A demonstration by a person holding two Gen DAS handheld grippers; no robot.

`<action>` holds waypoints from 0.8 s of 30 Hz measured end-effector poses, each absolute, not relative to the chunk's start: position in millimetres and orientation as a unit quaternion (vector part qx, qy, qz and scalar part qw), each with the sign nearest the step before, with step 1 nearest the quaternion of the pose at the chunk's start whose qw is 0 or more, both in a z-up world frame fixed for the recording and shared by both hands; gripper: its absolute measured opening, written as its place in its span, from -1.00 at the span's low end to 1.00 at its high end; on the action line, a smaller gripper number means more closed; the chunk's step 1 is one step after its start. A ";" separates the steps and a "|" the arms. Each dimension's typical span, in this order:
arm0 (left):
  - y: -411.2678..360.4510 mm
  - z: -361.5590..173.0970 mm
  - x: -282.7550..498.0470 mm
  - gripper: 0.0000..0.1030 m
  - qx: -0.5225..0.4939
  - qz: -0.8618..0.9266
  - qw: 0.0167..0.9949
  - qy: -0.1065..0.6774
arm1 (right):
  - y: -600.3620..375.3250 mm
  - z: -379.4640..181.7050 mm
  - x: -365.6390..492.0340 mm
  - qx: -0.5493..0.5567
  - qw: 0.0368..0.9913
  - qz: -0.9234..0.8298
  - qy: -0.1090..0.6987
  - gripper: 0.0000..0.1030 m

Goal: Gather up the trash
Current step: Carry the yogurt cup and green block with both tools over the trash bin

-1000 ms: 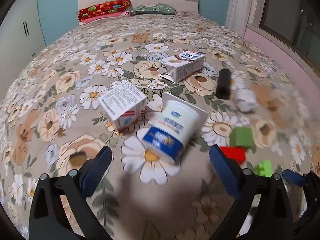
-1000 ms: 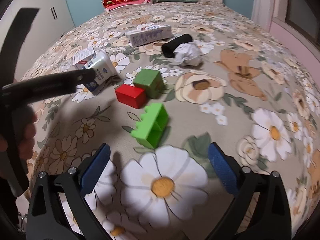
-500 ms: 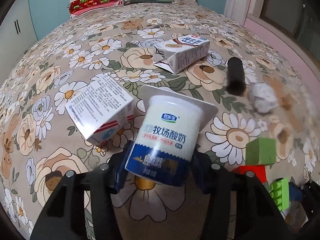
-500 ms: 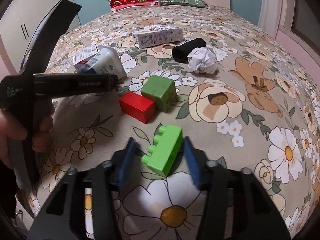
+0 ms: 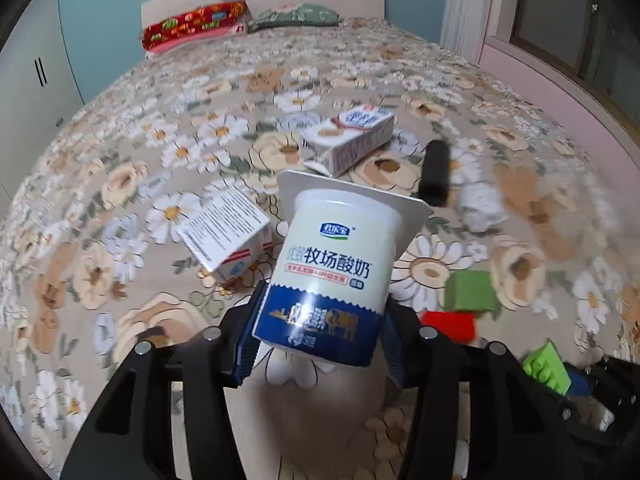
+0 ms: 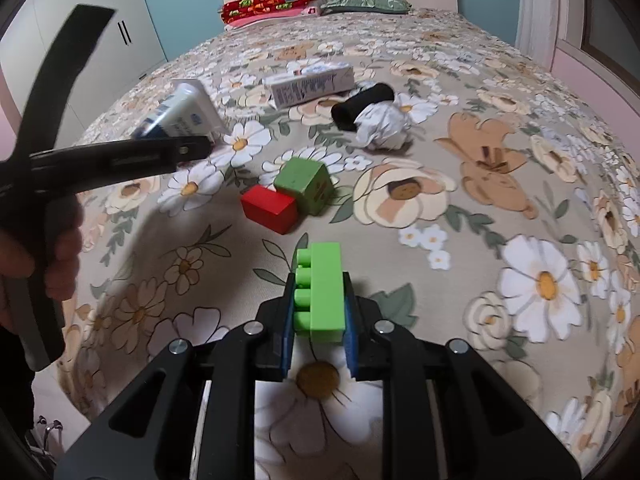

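The yogurt cup (image 5: 334,276) is clamped by its blue base in the left gripper (image 5: 320,344) and lifted off the floral bedspread (image 5: 120,168), with open bed toward the pillows (image 5: 196,24) and the window wall (image 5: 560,92) close on the right. Beyond it lie a small carton (image 5: 226,230), a milk carton (image 5: 352,138), a black tube (image 5: 434,178) and a paper wad (image 5: 480,208). The right gripper (image 6: 318,320), jaws having just closed narrow, grips a green brick (image 6: 322,292) near the red block (image 6: 270,208) and green cube (image 6: 308,186).
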State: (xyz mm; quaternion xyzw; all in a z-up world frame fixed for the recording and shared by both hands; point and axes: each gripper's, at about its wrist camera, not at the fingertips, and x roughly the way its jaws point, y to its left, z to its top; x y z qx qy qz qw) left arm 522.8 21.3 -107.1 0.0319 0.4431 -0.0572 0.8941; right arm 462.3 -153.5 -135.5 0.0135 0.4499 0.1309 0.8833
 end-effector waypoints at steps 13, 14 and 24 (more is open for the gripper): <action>18.5 -1.2 421.4 0.03 0.068 -0.040 0.921 0.381 | -168.5 -23.5 394.9 -0.020 0.912 0.146 0.384 -0.58; 19.0 7.0 413.8 0.03 0.068 -0.041 0.924 0.375 | -169.1 -14.1 388.1 -0.022 0.914 0.148 0.377 -0.58; 13.0 95.7 305.6 0.04 0.079 -0.044 0.952 0.293 | -176.9 79.4 300.7 -0.044 0.933 0.179 0.310 -0.58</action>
